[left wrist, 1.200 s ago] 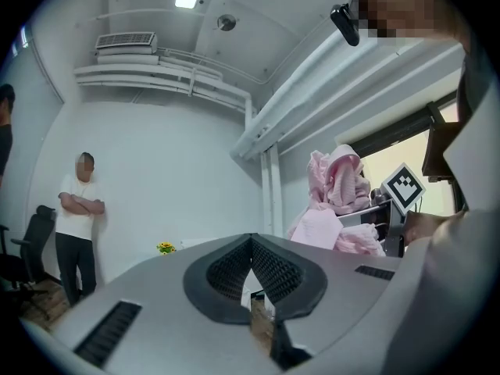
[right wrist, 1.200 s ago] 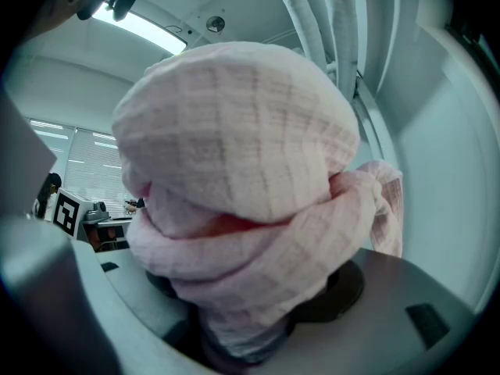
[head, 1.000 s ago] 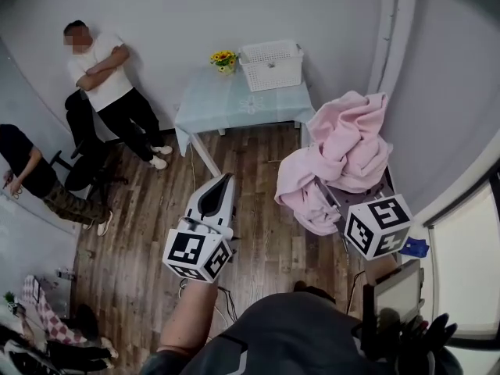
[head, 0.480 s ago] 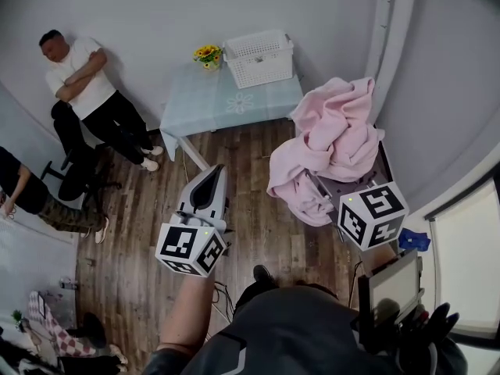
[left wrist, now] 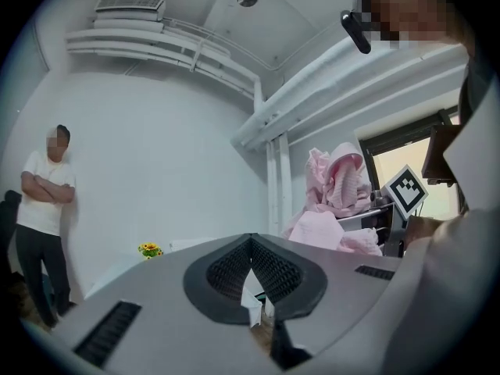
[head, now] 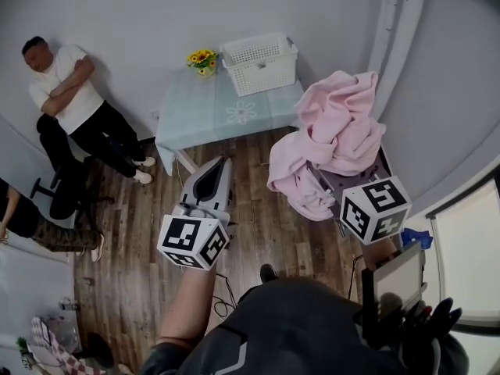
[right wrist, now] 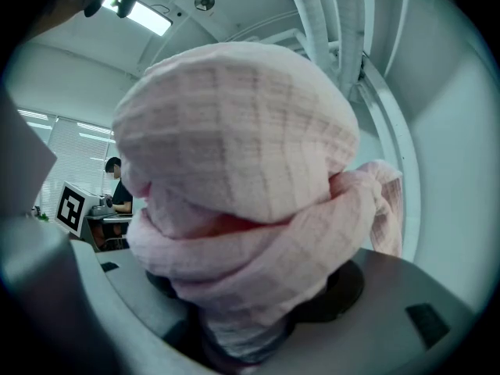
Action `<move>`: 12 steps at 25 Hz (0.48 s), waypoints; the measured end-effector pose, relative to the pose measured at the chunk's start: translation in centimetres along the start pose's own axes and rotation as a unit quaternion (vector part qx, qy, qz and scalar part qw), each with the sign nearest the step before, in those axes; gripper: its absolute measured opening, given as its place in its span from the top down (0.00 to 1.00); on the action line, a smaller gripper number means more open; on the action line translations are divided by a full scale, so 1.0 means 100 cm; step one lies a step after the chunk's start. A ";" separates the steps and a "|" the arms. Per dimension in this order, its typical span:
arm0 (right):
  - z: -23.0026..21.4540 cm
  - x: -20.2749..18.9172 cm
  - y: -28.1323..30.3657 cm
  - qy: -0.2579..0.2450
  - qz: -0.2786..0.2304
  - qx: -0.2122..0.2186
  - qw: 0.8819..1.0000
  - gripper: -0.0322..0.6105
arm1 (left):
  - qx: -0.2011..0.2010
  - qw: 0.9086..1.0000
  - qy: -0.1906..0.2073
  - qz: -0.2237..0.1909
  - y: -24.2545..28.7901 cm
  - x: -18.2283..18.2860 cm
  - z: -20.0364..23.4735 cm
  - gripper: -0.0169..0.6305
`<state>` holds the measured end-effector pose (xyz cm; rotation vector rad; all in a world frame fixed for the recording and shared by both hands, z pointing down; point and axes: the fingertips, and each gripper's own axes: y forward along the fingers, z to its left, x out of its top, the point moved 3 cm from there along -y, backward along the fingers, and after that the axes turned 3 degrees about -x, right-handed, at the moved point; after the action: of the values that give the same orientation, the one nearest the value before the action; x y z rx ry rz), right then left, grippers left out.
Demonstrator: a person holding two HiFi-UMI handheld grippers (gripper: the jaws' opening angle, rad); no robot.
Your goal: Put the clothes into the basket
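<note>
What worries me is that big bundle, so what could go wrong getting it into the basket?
1. The pink garment bulges far beyond the right gripper, with loose folds hanging down; part of it could slip out or drag.
2. The small flower pot stands right beside the basket on the table; swinging cloth might knock it over.

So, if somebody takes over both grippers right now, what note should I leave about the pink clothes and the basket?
Left gripper: jaws together, nothing in them, held over the wooden floor.
Right gripper: shut on the pink clothes, which bunch over its jaws and hang down.
White basket: on the light blue table by the far wall, beside the flowers; no clothes show in it.
Done: the clothes are gripped and lifted.
Left: carry them to the table and release them into the basket.
</note>
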<state>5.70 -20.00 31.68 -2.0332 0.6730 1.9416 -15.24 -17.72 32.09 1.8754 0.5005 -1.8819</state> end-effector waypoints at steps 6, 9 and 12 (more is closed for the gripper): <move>-0.005 -0.001 -0.002 -0.003 0.003 -0.025 1.000 0.45 | -0.009 1.000 -0.004 -0.003 0.010 -0.002 0.003 0.96; -0.003 -0.006 -0.003 0.002 0.007 -0.022 1.000 0.45 | -0.003 1.000 -0.004 0.001 0.007 -0.003 0.003 0.96; -0.004 -0.012 -0.001 0.011 0.029 -0.016 0.999 0.45 | 0.003 1.000 -0.021 0.015 0.009 -0.009 0.002 0.96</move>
<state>6.10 -19.97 32.87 -2.0778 0.7197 1.9773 -14.90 -18.51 33.04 1.8336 0.4516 -1.9005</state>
